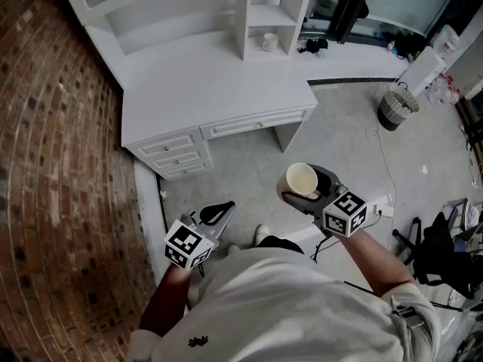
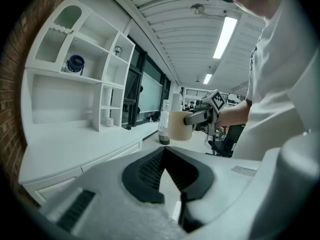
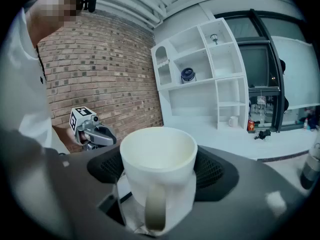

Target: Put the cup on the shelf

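Observation:
A cream cup (image 1: 302, 179) with a handle stands upright between the pads of my right gripper (image 1: 308, 188), which is shut on it over the floor in front of the desk. The right gripper view shows the cup (image 3: 157, 159) filling the jaws, its handle toward the camera. To the cup's left, my left gripper (image 1: 215, 213) has its tips together and holds nothing. The white shelf unit (image 1: 264, 13) stands on the desk at the far side, and a small white mug (image 1: 269, 42) sits in one of its lower compartments. In the left gripper view the held cup (image 2: 180, 125) appears to the right of the shelf unit (image 2: 100, 84).
The white desk (image 1: 211, 81) has drawers at its front left. A brick wall (image 1: 45, 164) runs along the left. A waste bin (image 1: 396, 105) and cables are on the floor at right, and dark gear (image 1: 445, 247) at the far right. A blue object (image 3: 188, 75) sits on an upper shelf.

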The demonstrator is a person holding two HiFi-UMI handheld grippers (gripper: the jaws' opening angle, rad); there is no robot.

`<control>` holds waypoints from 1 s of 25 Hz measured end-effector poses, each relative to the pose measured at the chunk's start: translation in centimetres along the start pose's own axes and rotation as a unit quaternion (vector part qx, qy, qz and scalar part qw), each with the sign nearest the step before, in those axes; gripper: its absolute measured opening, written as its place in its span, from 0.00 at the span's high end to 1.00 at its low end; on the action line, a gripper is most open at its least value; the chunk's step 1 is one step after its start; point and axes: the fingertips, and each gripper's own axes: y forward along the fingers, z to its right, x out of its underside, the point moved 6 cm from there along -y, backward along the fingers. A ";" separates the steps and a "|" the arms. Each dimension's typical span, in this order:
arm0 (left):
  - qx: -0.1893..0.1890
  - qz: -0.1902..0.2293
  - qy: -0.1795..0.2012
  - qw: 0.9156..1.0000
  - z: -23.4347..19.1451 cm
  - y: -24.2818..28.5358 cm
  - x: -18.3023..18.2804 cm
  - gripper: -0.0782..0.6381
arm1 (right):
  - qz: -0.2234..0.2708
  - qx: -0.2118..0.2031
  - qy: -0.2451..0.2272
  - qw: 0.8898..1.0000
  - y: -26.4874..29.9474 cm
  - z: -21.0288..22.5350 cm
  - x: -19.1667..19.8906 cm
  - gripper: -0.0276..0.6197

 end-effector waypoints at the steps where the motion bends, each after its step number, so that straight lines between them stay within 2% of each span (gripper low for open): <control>1: -0.001 0.003 0.000 1.000 -0.1 0.5 -0.4 0.88 | 0.001 0.000 0.000 1.000 0.0 0.4 -0.1 0.30; 9: -0.003 0.002 -0.008 1.000 -1.3 4.7 -3.3 0.88 | 0.009 -0.002 0.008 1.000 0.2 5.3 -1.1 0.30; 20: 0.018 -0.017 0.003 1.000 -1.9 11.6 -6.6 0.88 | 0.012 -0.013 0.010 1.000 0.3 12.9 -2.3 0.30; 25: 0.037 -0.017 0.004 0.999 -2.3 14.9 -7.4 0.88 | 0.016 -0.002 0.007 1.000 1.0 17.2 -3.1 0.30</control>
